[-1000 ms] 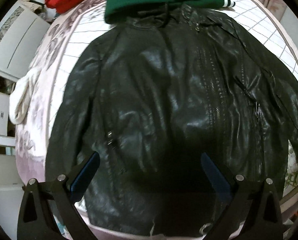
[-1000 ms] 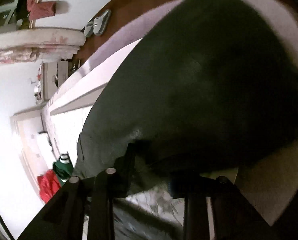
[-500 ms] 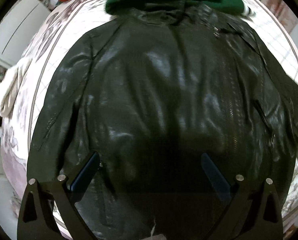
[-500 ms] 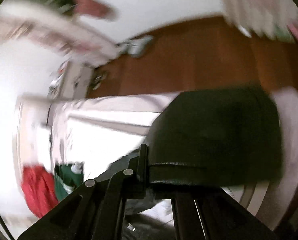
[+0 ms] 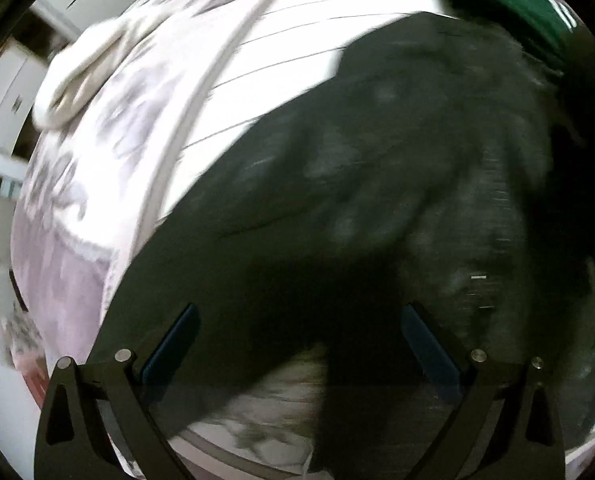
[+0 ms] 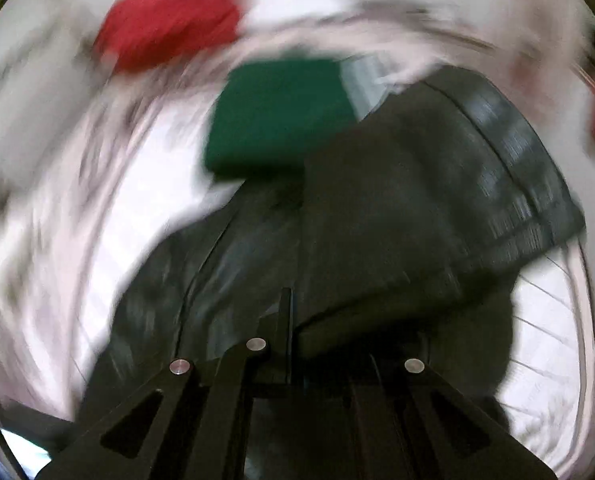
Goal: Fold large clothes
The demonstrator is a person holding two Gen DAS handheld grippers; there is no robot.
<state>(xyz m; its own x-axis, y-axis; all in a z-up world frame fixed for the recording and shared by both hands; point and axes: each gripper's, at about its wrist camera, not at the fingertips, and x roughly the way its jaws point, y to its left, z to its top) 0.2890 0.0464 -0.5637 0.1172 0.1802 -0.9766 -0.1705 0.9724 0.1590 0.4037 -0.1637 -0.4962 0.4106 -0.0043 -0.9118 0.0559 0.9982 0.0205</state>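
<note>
Left wrist view: the left tool [image 5: 297, 344] hangs over the black jacket [image 5: 377, 184], its blue pads [image 5: 173, 344] spread wide with nothing between them. The jacket lies flat on the bed [image 5: 265, 64], its near sleeve running towards the lower left. This side of the fold looks not yet begun; the next move calls for setting the spread fingers onto the sleeve or side edge and closing on it. A white bundle [image 5: 77, 80] sits at the bed's far corner, well clear.

Right wrist view: the right tool [image 6: 287, 320] is pressed together, pinching the jacket's ribbed hem or cuff [image 6: 509, 184], which is lifted and carried over the body of the garment, so the fold is underway from this side. The picture is badly smeared, so which edge is pinched is uncertain. A folded green garment [image 6: 277, 116] lies touching the jacket's collar end, a red one [image 6: 169, 24] beyond; the green could be caught under the flap.
</note>
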